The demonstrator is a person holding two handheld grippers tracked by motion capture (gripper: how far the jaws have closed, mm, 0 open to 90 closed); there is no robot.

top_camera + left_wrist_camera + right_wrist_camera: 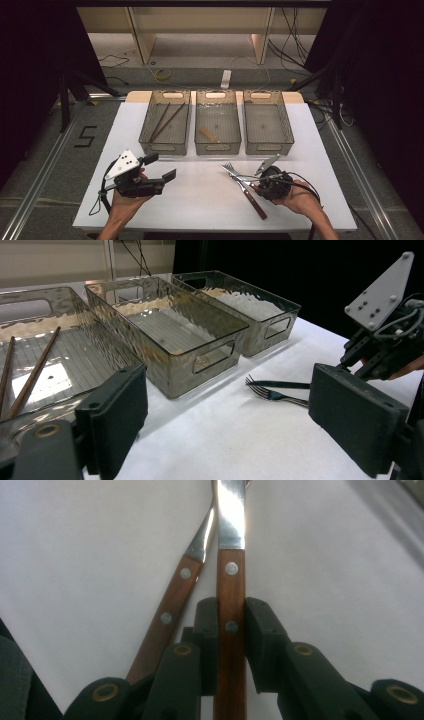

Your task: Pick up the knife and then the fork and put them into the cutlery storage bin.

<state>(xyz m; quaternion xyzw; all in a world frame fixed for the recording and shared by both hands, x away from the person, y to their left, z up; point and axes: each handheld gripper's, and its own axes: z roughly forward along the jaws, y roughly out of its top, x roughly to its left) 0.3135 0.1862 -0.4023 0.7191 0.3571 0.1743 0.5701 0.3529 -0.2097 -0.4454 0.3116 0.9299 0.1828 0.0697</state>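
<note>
- Looks like a cutlery-sorting job, and I'd say it's roughly halfway: the left clear ribbed plastic bin already has a pair of dark brown chopsticks lying in it, the middle clear bin has one small light wooden piece (too small to say what it is), and the right clear bin has nothing in it that I can make out.
- Still out on the white table top: a wooden-handled steel knife and a wooden-handled steel fork, lying side by side near the front right, well short of the bins.
- The right gripper is down on that pair with its black jaws clamped on the knife handle, one pad on each side. The fork handle sits just beside the left pad, outside the grip.
- The left gripper hangs over the front left of the table, jaws wide apart, nothing between them.
- My guess at what's left: lift the knife into a bin, then the fork.
- What's in the way: the fork is so close to the knife it could get dragged along, and the bin walls have to be cleared going in.
</note>
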